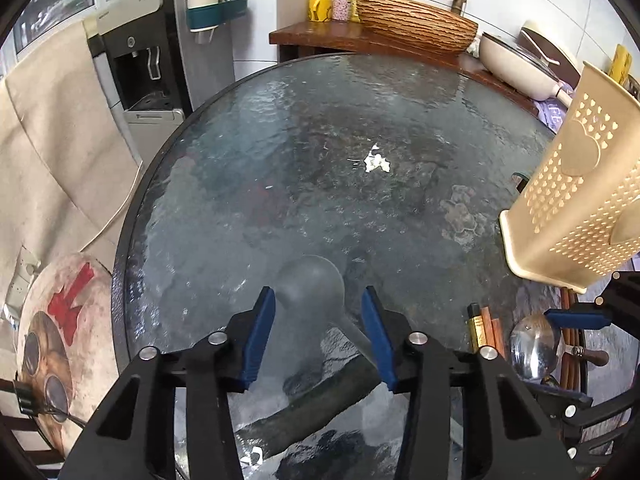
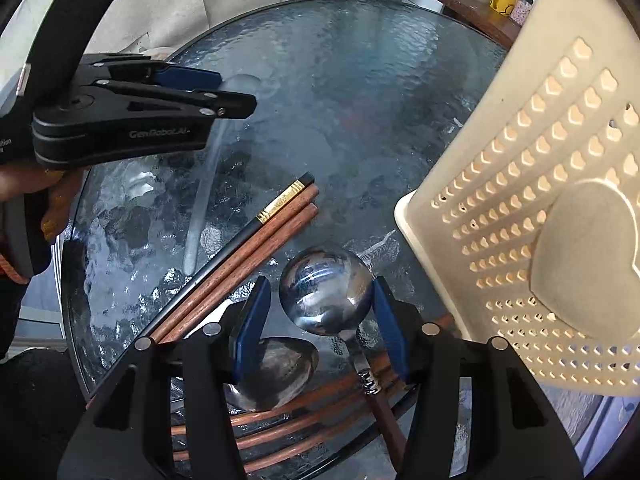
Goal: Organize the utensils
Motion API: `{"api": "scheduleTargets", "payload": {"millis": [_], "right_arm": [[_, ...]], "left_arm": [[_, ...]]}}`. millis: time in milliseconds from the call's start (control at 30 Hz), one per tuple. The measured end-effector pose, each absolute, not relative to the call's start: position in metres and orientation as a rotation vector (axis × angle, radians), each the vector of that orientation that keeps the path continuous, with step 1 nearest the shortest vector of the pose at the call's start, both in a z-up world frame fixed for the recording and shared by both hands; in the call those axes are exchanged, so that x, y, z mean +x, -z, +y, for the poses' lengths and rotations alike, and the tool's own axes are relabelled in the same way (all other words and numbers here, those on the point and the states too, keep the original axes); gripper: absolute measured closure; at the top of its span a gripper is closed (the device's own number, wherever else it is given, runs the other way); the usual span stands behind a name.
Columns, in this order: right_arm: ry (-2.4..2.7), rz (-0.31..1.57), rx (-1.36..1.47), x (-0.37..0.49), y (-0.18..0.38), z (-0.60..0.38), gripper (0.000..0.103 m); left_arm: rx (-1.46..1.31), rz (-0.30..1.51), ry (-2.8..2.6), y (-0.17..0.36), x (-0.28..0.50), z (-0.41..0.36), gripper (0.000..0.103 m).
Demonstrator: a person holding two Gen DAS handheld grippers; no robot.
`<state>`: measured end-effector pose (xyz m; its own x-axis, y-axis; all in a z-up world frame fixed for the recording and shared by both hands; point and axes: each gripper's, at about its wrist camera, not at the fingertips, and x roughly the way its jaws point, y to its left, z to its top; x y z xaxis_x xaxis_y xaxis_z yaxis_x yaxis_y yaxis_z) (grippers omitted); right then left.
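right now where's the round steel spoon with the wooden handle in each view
Left wrist view: the steel spoon lies at the lower right edge, under the right gripper.
Right wrist view: it sits bottom centre, between the right gripper's open fingers.
Shared landmark: the cream perforated utensil holder, just right of the spoon in both.

Bright daylight glares off the glass table (image 1: pixel 320 140); both fisheye views are sharp, bending at dark edges.

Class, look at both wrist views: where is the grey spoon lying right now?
The grey spoon lies on the glass table, its bowl between the open left gripper fingers; in the right wrist view it sits left of the chopsticks.
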<state>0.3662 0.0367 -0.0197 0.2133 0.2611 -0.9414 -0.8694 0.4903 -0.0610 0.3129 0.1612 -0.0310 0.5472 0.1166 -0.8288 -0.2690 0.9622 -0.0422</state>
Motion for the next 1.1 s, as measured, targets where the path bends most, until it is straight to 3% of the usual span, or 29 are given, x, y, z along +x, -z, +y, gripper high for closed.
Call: {"api": "scheduleTargets", "payload": {"millis": [67, 400, 467, 500, 1100], "right_arm": [[-0.891, 1.087, -0.68, 0.368, 0.02, 0.037, 0.055], [-0.833, 1.001, -0.674, 0.355, 0.022, 0.038, 0.055], [-0.817, 0.975, -0.646, 0.351, 0.018, 0.034, 0.055], [-0.817, 0.963, -0.628, 0.349, 0.016, 0.032, 0.055], [-0.788, 0.823, -0.428, 0.322, -0.022, -0.012, 0.055]], "left_arm": [[-0.153, 0.967, -0.224, 0.031, 0.318, 0.157, 0.068], [-0.151, 0.95, -0.178, 0.029, 0.331, 0.142, 0.073], [-0.167, 0.927, -0.156, 0.026, 0.329, 0.143, 0.095], [-0.168, 0.913, -0.15, 0.023, 0.328, 0.142, 0.098], [-0.221, 0.861, -0.079, 0.013, 0.314, 0.153, 0.103]]}}
